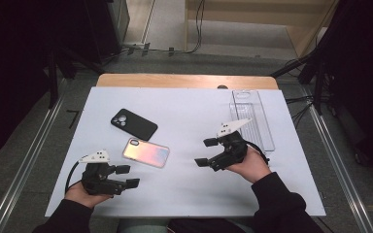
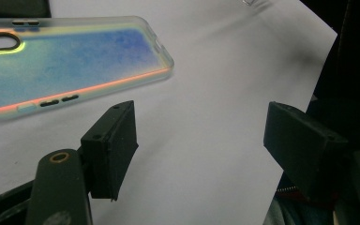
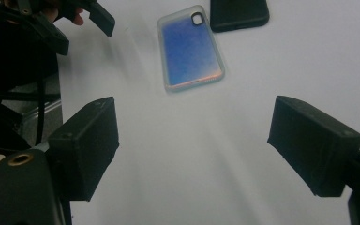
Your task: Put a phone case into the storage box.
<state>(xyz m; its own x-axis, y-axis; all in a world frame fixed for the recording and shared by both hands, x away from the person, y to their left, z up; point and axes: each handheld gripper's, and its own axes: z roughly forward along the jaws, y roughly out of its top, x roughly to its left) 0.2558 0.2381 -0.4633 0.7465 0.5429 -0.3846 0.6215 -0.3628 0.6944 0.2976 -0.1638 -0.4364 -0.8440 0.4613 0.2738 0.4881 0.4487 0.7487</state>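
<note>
2 claws (image 1: 203, 152) (image 1: 127, 176) released, empty | iridescent glossy case (image 1: 146, 152) flat | matte blk case (image 1: 134, 124)

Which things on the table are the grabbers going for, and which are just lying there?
In use:
- iridescent phone case, nearest both
- left gripper, jaws open
- right gripper, jaws open

Lying about:
- black phone case
- clear plastic tray

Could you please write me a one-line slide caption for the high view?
Both tongs, left and right, open and empty beside an iridescent phone case and a black phone case.
</note>
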